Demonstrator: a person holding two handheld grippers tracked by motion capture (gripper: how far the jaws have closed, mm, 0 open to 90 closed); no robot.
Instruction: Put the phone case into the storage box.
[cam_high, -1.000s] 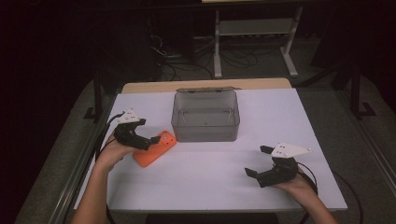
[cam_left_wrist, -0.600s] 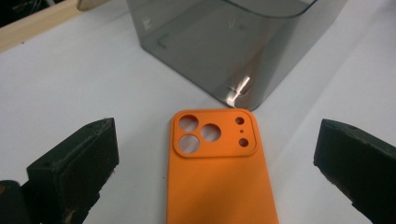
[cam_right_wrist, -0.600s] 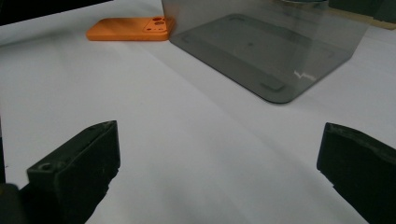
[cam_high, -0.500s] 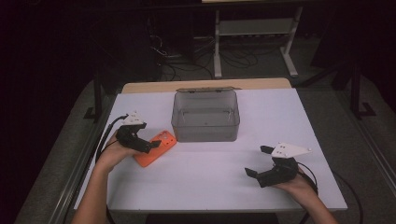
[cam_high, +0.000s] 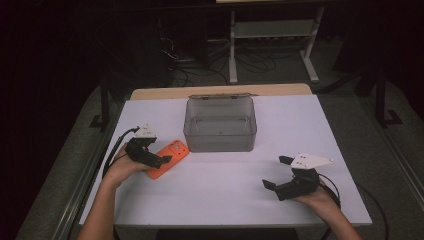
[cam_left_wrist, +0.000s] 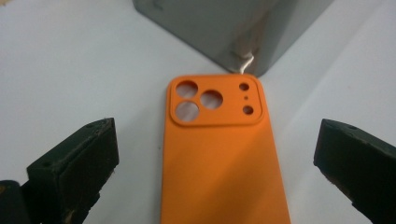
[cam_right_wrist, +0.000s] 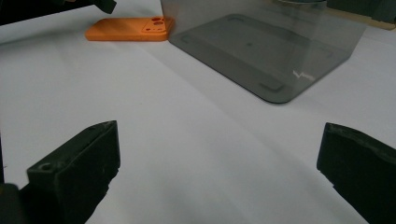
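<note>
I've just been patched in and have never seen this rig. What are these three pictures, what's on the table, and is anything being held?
No robot here: a person holds a hand-held gripper in each hand. The high view looks down on the white table from the person's side. The other two pictures come from cameras riding on each gripper, looking along its two black jaws.

On the table lie a flat orange silicone phone case, camera cut-outs facing up, and a smoky see-through plastic box, open on top, with nothing visible inside. The case's far corner lies right at the box's corner.

The left hand-held gripper is at the case with its jaws open on either side of it, not gripping. The right hand-held gripper is open over bare table. Nothing is held.
</note>
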